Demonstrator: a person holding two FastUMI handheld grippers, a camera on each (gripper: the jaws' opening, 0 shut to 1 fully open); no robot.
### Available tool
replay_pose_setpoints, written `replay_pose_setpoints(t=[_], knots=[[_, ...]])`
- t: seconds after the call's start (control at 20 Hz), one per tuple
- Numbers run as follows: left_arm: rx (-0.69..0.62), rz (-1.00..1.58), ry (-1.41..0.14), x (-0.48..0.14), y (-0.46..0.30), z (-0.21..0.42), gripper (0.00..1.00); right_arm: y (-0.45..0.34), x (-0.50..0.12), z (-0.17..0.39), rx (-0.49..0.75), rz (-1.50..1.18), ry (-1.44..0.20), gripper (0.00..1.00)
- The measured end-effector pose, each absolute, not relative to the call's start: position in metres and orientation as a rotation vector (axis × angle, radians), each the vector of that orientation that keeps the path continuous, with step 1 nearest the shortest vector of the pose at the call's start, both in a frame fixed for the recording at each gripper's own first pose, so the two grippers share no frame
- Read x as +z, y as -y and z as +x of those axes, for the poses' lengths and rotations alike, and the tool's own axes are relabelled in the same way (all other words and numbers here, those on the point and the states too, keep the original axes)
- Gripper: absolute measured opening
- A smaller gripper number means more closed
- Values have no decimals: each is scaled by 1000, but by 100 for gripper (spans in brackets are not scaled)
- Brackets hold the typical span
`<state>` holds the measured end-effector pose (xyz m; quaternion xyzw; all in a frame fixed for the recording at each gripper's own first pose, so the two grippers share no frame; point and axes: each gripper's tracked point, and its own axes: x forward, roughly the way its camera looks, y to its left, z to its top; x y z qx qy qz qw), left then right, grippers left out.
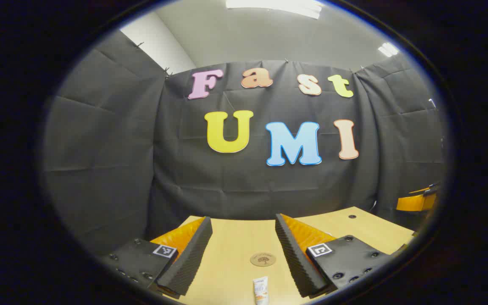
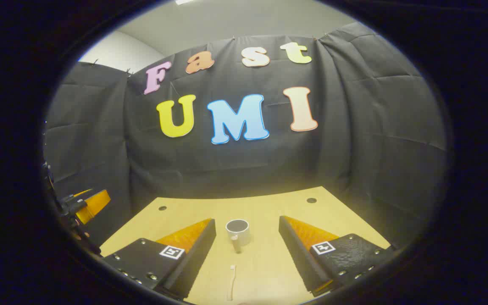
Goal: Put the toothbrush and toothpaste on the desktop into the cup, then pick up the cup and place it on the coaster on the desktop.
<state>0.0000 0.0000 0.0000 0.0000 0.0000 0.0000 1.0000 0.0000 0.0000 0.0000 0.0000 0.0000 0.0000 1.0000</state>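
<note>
Two grippers hover above the desktop (image 2: 269, 262), and we see both standing wide open with nothing between their fingers. In the left gripper view, our left gripper (image 1: 244, 258) spreads its jaws to either side of the wooden surface; between them, near the bottom edge, lies the toothpaste (image 1: 261, 290), a small white tube flat on the desktop with one end pointing toward the camera. Just beyond the tube sits the coaster (image 1: 263, 259), a round brown disc lying flat and bare, apart from the toothpaste. At the far right edge of that view we catch part of the other gripper, held off the table's side.

In the right gripper view, our right gripper (image 2: 247, 254) is likewise spread apart, gripping nothing. Between its fingers the toothbrush (image 2: 231, 281) lies flat on the desktop, pale and slim, running lengthwise away from us. Past its far end stands the cup (image 2: 237, 232), upright, white outside and dark inside, its handle turned toward the camera. We can see nothing resting in the cup. The toothbrush and cup are near each other but not touching.
</note>
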Motion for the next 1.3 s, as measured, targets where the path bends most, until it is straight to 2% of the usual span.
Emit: replay_pose_setpoints(t=[0.05,0.15,0.2,0.25,0.3,0.5,0.55,0.6,0.85,0.9,0.95,1.0,1.05,1.2,1.25,1.3], knots=[[-2,3,-2,0,1,4,96,0,-2,2,0,-8,-5,93],[-4,6,-6,-1,3,10,99,-1,-5,6,2,-18,-17,93],[-3,6,-6,-2,3,11,96,-2,-7,8,3,-17,-24,93],[0,7,-4,-2,3,13,99,-2,-9,10,3,-17,-33,93],[1,7,-5,-2,3,14,93,-3,-12,13,6,-17,-42,93],[4,9,-11,-5,4,16,93,-7,-15,19,13,-30,-58,93],[6,12,-13,-6,4,18,96,-6,-17,18,12,-34,-59,93],[7,13,-16,-8,2,18,93,-6,-18,18,13,-35,-63,93],[5,12,-23,-11,3,20,93,-6,-18,19,7,-48,-58,93],[5,15,-22,-11,3,20,96,-6,-18,20,7,-49,-59,93],[2,17,-22,-12,4,20,93,-6,-19,19,6,-49,-61,93],[0,16,-24,-12,4,20,93,-5,-19,20,3,-49,-64,87],[-2,14,-26,-12,5,19,93,-5,-20,19,0,-49,-69,93],[-6,21,-28,-13,5,20,93,-5,-23,18,-2,-48,-93,93],[-6,23,-29,-14,4,20,93,-5,-25,18,-1,-48,-110,87],[-6,24,-29,-14,3,18,93,-6,-28,19,3,-48,-134,93]])
